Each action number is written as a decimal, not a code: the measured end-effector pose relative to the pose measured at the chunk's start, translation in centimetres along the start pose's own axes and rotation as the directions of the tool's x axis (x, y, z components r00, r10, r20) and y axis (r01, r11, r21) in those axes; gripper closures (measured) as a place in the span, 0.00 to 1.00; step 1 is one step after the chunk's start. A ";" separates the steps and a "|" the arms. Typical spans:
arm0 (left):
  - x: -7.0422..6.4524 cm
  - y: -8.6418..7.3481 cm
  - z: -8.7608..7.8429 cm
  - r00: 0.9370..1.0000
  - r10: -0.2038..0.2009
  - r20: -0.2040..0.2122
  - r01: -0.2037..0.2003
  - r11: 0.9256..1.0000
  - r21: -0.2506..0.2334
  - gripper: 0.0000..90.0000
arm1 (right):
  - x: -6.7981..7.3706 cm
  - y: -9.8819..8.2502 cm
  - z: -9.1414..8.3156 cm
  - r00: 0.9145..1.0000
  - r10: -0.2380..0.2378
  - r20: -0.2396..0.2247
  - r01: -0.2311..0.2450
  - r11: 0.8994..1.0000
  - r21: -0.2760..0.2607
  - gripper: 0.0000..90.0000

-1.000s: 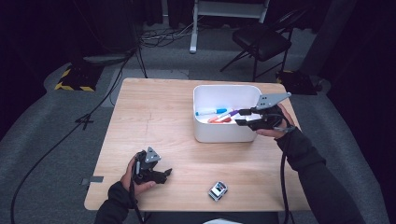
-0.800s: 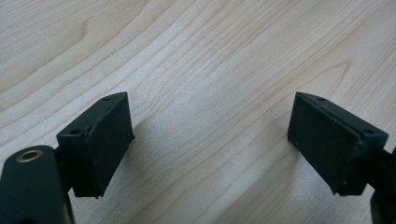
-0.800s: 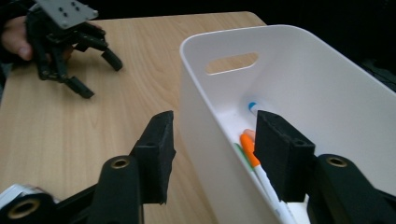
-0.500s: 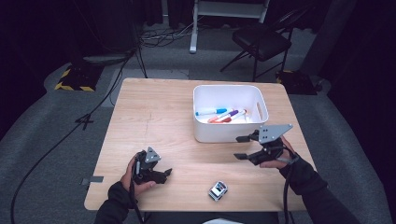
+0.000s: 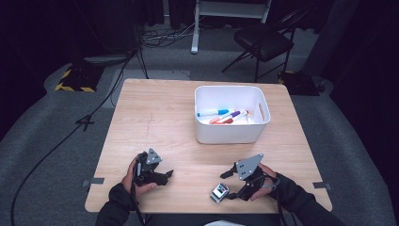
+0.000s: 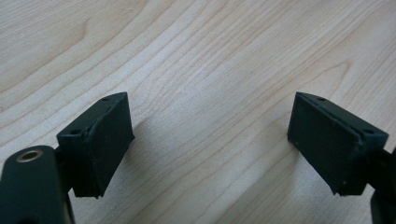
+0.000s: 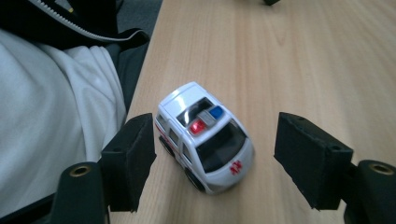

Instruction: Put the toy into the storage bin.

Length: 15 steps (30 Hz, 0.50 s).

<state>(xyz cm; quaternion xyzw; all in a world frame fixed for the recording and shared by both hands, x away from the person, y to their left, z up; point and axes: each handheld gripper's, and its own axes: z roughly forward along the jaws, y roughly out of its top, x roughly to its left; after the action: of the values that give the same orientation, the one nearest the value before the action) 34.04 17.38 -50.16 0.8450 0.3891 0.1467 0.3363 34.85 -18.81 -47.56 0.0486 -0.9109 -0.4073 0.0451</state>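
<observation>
We start at the right hand-held gripper (image 5: 227,183), which sits at the lower right of the high view, close to the near edge of the bench (image 5: 155,122). A second ago it was over the white bin (image 5: 232,134); it has since come down and back toward the person. Its jaws have just been opening and now stand spread wide. In the right gripper view the toy ambulance (image 7: 203,137) stands on its wheels between them, nearer the left pad (image 7: 133,158), with a clear gap to the right pad (image 7: 310,156). Neither pad presses on it yet.

We judge that the work in hand is picking up the toy ambulance (image 5: 219,192), probably to carry it to the white bin, which already holds several markers (image 5: 222,115). The descent and the opening mean the approach is nearly complete; the closing step is not yet done. The toy sits slightly askew to the jaws, so we would centre it before closing.

The left hand-held gripper (image 5: 167,174) rests at the lower left of the high view, unmoved over the last second. In its own view its jaws are parted over bare wood, holding nothing.
</observation>
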 end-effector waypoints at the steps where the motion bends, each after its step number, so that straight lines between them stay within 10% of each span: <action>1: 0.0 0.0 0.0 1.000 0.000 0.001 0.000 1.000 0.000 0.16 | 0.0 0.0 0.3 1.000 -0.008 -0.012 0.008 1.000 -0.001 0.33; 15: 0.0 0.0 0.0 1.000 0.001 -0.001 -0.001 1.000 0.000 0.16 | -0.2 0.1 3.7 0.998 -0.056 -0.042 0.058 0.997 0.043 0.36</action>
<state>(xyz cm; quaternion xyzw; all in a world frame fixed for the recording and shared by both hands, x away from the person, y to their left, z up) 34.05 17.39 -50.16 0.8450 0.3891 0.1473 0.3360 34.64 -15.98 -49.91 0.0840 -0.9167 -0.3872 0.0508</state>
